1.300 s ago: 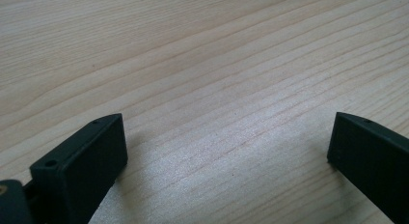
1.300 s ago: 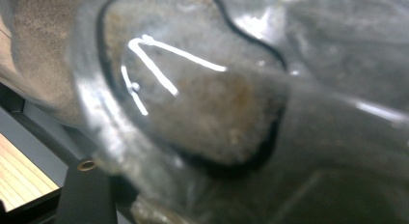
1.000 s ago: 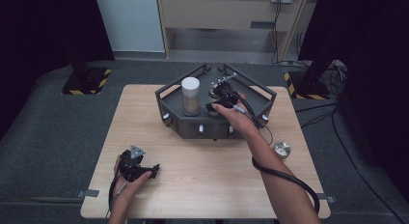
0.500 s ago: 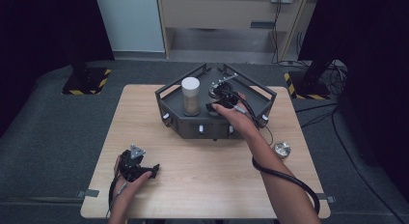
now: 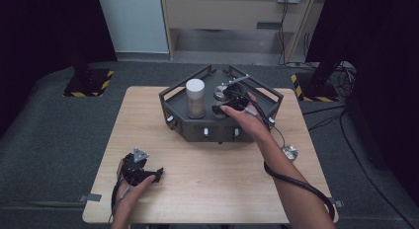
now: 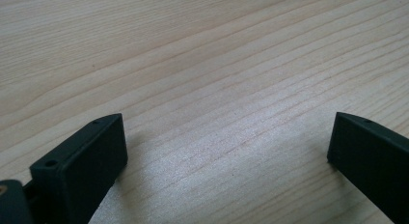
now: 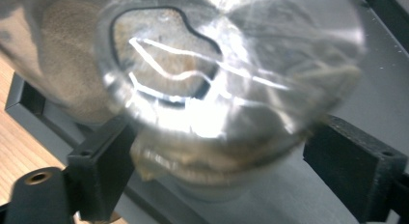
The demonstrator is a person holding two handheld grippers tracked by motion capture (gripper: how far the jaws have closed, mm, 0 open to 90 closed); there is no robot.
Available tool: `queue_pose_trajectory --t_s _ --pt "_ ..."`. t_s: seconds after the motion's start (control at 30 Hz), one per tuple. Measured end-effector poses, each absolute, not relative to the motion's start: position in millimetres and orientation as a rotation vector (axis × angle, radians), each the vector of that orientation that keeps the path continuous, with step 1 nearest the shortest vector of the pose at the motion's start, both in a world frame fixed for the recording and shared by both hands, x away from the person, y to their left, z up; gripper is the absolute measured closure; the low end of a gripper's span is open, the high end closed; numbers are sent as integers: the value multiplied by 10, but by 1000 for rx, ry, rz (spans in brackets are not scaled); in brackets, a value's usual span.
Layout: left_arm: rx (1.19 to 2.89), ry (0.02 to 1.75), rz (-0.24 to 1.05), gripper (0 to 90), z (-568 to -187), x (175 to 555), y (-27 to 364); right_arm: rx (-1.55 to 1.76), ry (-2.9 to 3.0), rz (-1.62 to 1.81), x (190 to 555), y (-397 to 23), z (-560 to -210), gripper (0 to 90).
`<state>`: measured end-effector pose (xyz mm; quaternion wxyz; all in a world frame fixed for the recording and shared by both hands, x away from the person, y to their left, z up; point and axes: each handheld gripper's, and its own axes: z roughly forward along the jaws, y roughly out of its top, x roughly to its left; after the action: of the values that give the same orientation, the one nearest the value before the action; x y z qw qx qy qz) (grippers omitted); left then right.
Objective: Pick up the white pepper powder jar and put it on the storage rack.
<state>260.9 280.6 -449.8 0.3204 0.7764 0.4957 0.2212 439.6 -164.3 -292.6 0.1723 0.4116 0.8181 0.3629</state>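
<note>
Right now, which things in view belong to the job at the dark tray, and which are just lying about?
In the job:
- clear jar between the right gripper fingers, whose jaws have just been opening
- dark tray
- white-lidded jar standing in it

Lying about:
- small round metal lid on the table
- left gripper, open, resting near the table's front edge

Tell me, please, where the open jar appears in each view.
High view: open jar at the tray's back right, beside the capped jar.
Right gripper view: open jar at centre, close up; capped jar upper left.
Left gripper view: table wood.
Shared landmark: the capped jar.
</note>
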Motion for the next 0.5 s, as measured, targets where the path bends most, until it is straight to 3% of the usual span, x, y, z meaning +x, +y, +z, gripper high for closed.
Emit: queue_pose_trajectory --t_s 0.5 --pt "2039 1303 582 0 -4500 2607 2805 1087 2323 1088 4117 -1859 -2820 92"
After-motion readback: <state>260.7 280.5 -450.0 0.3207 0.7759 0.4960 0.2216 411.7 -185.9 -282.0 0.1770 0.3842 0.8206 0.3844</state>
